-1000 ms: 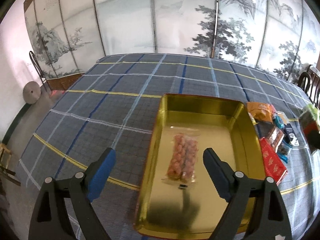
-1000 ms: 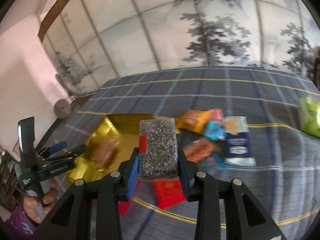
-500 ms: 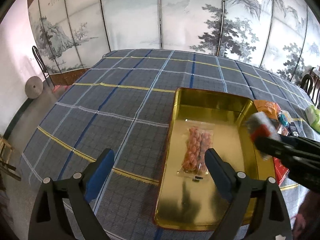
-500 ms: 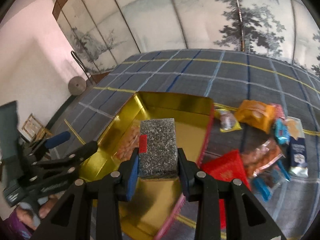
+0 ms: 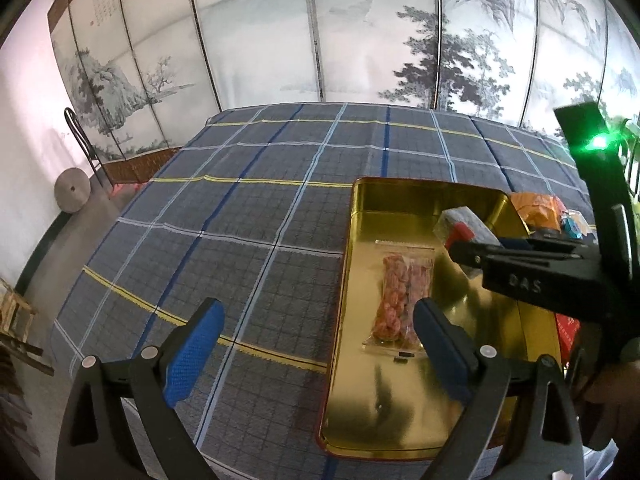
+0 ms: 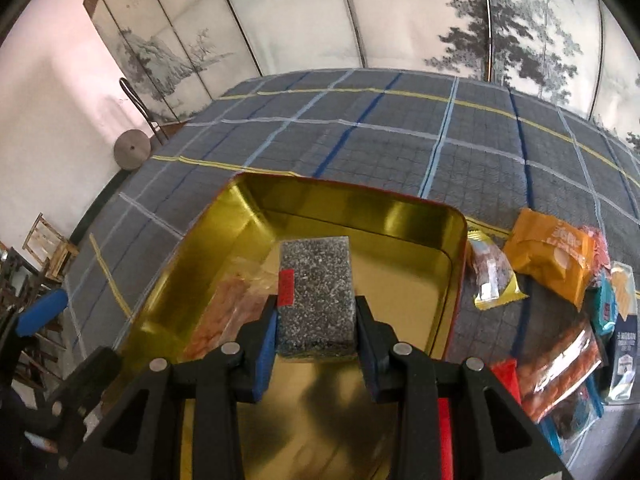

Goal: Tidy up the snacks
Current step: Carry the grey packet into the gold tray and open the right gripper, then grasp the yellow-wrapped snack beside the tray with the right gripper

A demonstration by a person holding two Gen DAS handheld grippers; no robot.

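My right gripper (image 6: 316,332) is clamped on a speckled grey snack block (image 6: 316,292) with a small red label on one edge, and I hold it over the open gold tin (image 6: 452,248), above the bare floor beside the clear packet of orange-pink snacks (image 6: 224,312) that already lies inside. My left gripper (image 5: 316,344) hangs near the tin's left rim with nothing between its blue pads; its jaws have just been opening and stand wide apart.

As I judge it, this is the placing step: the block needs to go lower until it rests on the tin's floor, clear of the packet, and only then should I let go (a release from up here might tip it onto the packet).

Outside the tin on the plaid tablecloth (image 6: 360,128) wait the rest: an orange pouch (image 6: 556,252), a gold-edged packet (image 6: 492,276), a red packet (image 6: 506,376) and others. Their printing is too small to read. In the left view, the body of my right gripper bears the letters "DAS".
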